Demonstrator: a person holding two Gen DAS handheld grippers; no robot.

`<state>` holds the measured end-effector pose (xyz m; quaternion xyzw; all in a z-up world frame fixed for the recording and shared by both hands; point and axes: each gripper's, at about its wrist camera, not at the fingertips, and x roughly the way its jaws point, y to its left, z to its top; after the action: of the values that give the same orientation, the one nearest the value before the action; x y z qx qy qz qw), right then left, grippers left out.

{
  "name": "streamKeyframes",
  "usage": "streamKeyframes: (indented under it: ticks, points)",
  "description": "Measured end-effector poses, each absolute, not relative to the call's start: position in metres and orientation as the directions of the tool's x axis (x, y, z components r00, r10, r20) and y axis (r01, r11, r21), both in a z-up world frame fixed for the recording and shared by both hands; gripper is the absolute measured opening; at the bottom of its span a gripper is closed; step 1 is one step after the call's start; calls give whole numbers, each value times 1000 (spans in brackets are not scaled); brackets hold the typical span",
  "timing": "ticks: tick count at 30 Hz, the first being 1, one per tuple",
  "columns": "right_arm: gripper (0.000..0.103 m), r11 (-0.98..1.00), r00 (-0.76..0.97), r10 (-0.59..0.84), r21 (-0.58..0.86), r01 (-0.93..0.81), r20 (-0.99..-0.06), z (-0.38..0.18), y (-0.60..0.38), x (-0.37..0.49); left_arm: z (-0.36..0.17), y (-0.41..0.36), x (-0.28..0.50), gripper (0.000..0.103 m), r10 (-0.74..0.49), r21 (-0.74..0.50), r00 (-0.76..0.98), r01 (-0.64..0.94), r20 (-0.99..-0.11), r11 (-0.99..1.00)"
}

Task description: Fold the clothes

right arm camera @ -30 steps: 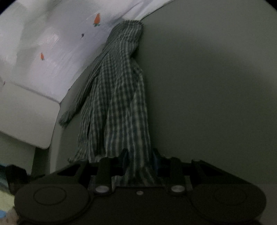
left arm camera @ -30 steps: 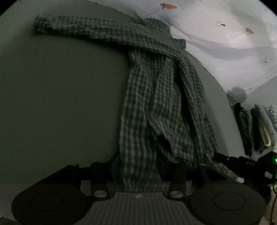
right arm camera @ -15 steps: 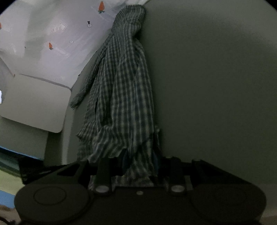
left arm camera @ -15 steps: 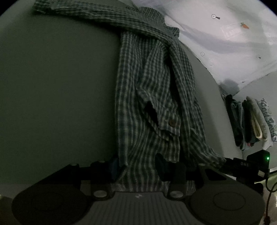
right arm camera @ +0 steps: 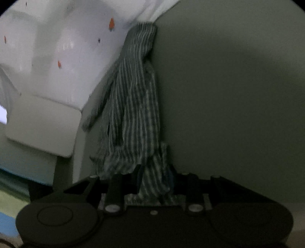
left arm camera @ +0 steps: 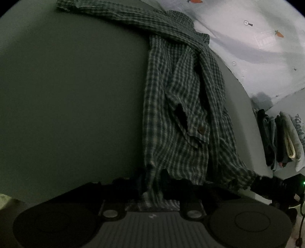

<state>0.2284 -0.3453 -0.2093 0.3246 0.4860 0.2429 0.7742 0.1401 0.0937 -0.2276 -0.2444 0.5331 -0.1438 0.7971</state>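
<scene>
So the checked shirt (left arm camera: 183, 106) is draped long-ways over the grey-green surface (left arm camera: 72, 91), running from the grippers toward 12 o'clock, with one sleeve (left arm camera: 118, 13) stretched off to 10–11 o'clock in the left wrist view and the collar end up near the white carrot-print sheet (left arm camera: 247, 42). The left gripper (left arm camera: 153, 188) has its jaws pinched narrow on a bit of the hem, and the right gripper (right arm camera: 155, 188) is likewise clamped on a bunched strip of the same fabric. My read is that this is thin woven cotton: light, totally floppy, no stiffness at all, so it sags and ropes up wherever it isn't supported. It doesn't look slippery or fragile, but a buttoned cuff (left arm camera: 198, 131) lies loose on top and could flop around. I'd say corners and hem edges are the places to grab, both ends held apart so it stays flat. Versus half a second ago, the left view has barely changed, the shirt just sitting a bit more to 1 o'clock in frame. The right view is smeared with motion blur now, and the cloth looks pulled straighter and tighter than the slack folds it showed before. A stack of folded clothes (left arm camera: 280, 139) sits out at 3 o'clock.
</scene>
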Motion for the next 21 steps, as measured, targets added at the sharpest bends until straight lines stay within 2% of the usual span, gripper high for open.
streamKeyframes:
  ticks: [5, 7, 12, 15, 17, 21]
  points:
    - [30, 690, 443, 689, 705, -162, -573, -185, -325, 227, -227, 92, 137, 18, -477, -531, 398, -30, -783, 847]
    - [29, 675, 432, 708, 715, -180, -559, -181, -315, 228, -227, 91, 136, 11, -473, -527, 401, -30, -784, 849]
    - [23, 666, 351, 729, 728, -162, -588, -197, -287, 237, -228, 94, 132, 10, -472, -536, 407, -51, -782, 843]
    - [20, 705, 252, 707, 684, -186, -660, -211, -262, 232, -228, 95, 129, 10, -467, -532, 405, -59, -786, 845]
    - [20, 711, 222, 703, 674, -201, -676, -213, -253, 225, -227, 97, 128, 10, -462, -528, 404, -62, -790, 847]
    - [21, 658, 256, 749, 732, -176, -611, -202, -266, 211, -218, 95, 124, 11, -434, -489, 416, -30, -799, 872]
